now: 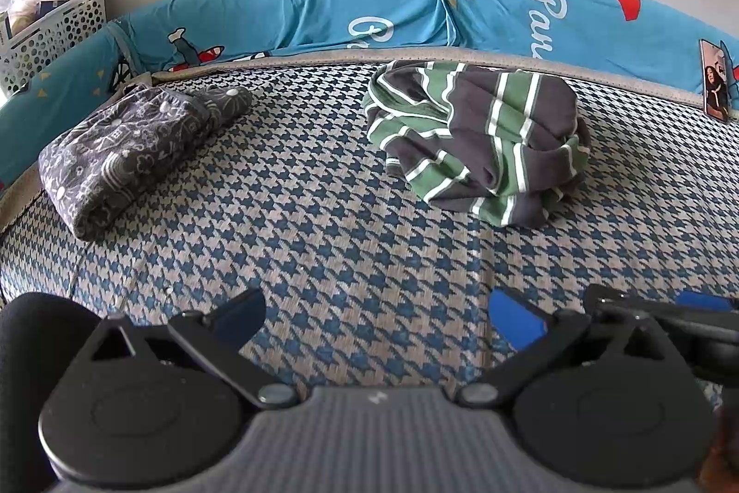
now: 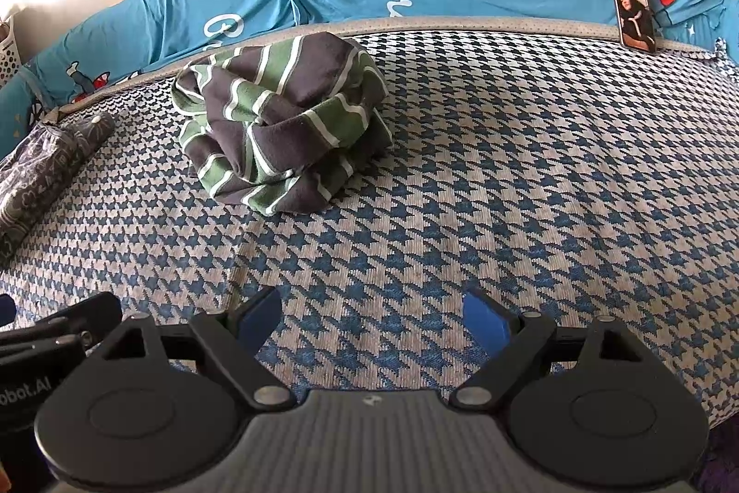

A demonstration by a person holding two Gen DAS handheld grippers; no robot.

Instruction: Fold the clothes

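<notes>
Striped garment (image 1: 475,137) is green, grey (white lines); mat (image 1: 323,225) blue-and-beige houndstooth.

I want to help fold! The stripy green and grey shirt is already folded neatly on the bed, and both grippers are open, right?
Not quite. The stripy green and grey shirt lies in a crumpled heap on the bed, not folded neatly; the right wrist view shows it. The left gripper and right gripper are both open.

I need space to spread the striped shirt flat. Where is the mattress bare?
Bare: the near half of the mattress, from the striped shirt to both grippers, and its right side up to the phone. Crowded: far left, around the folded grey garment.
</notes>
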